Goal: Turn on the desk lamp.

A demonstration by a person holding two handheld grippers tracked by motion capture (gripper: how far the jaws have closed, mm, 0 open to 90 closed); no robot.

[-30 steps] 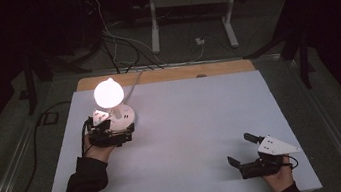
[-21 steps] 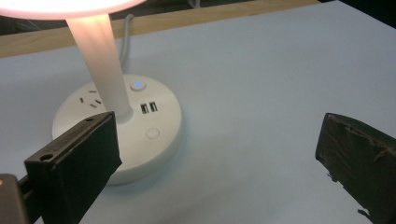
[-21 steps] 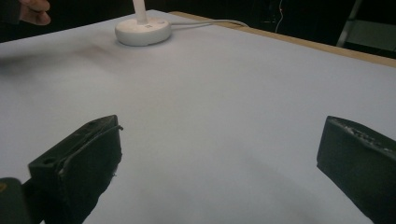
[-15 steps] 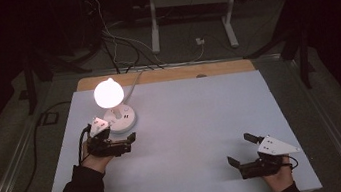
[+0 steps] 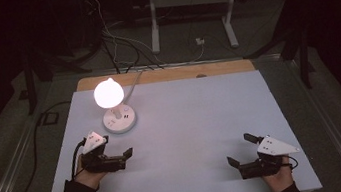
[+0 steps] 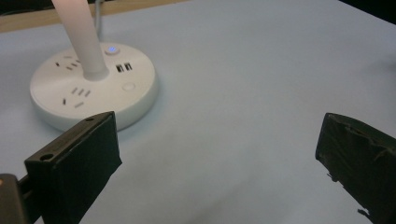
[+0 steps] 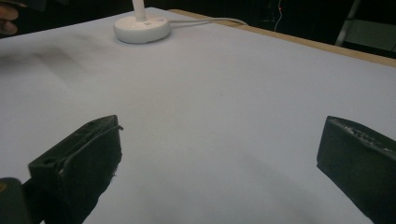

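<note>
A lit lamp with a glowing bulb stands on a round white socket base at the table's back left. That base, with its blue indicator light and white stem, lies just ahead of my left gripper, whose jaws stand wide apart with nothing between them. In the high view my left gripper rests a short way in front of the base, apart from it. My right gripper sits at the front right, open and empty. From my right gripper the base looks far off.
A pale mat covers the table, with a wooden strip along the back edge. The lamp's white cable runs off the back. Cables and a metal stand sit on the dark floor beyond.
My left gripper has drawn back from the lamp base toward the front edge of the table. The right gripper has stayed put.
</note>
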